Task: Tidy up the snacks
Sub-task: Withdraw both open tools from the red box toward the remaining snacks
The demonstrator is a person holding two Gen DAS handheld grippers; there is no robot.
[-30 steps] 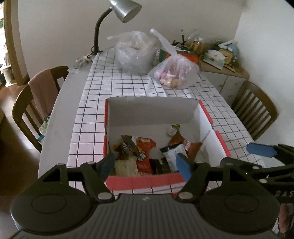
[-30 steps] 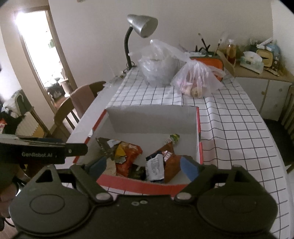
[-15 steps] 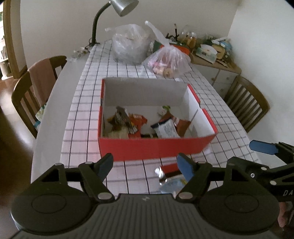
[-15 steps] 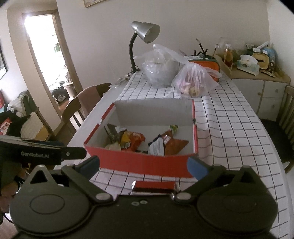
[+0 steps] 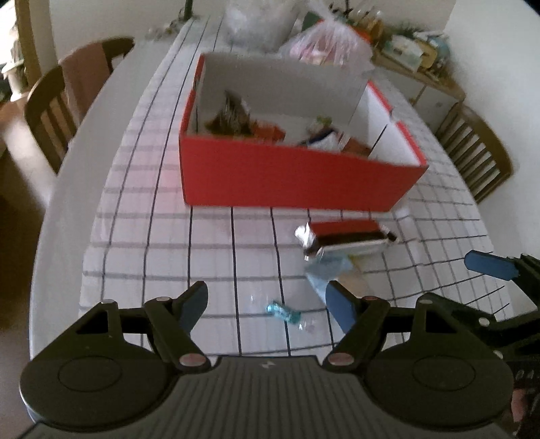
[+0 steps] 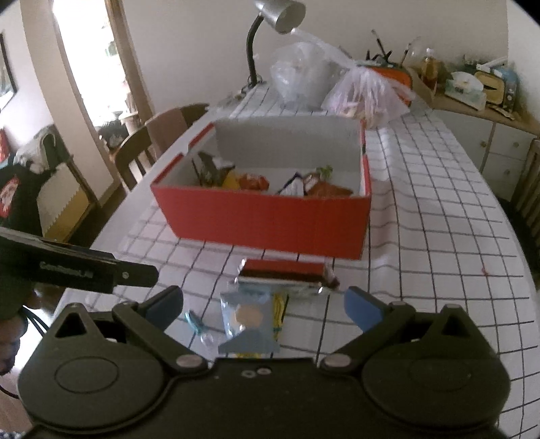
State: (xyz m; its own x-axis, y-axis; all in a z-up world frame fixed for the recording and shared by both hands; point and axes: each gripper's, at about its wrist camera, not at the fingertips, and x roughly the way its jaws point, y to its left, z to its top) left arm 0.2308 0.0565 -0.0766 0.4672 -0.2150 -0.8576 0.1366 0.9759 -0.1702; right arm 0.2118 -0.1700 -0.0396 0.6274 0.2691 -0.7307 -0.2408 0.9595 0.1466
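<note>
Here, snacks loose: a flat red-and-dark foil-ended snack bar (image 6: 285, 274) lies on the worktop just in front of the box's near wall; touching its near edge, a pale blue square sachet with a round biscuit printed on it (image 6: 248, 319), overlapping a yellow packet (image 6: 279, 312) beneath it; to the sachet's left, a small clear-and-teal twisted sweet wrapper (image 5: 282, 313).
Box: open red cardboard box with white inside (image 6: 270, 221), upright on the cloth beyond the loose snacks; a white divider (image 5: 362, 121) stands inside near its right end.
Box contents: several crumpled packets, dark, orange and white (image 6: 253, 179), piled along the near wall; details blurred.
Right gripper: black gripper with blue pads (image 6: 263, 307), poised above the blue sachet; jaws have just been opening and now stand very wide, the sachet below and between them, pads not on it.
Left gripper: black gripper with blue pads (image 5: 268, 305), over the teal wrapper; jaws well apart, nothing held.
Worktop: long table under a white cloth with black grid lines (image 6: 438, 219).
Beyond the box: two clear plastic bags (image 6: 341, 84) and a grey gooseneck desk lamp (image 6: 280, 15) at the far end.
Surroundings: wooden chairs (image 5: 50, 111) at both long sides; cluttered sideboard (image 6: 472, 91) at right.
</note>
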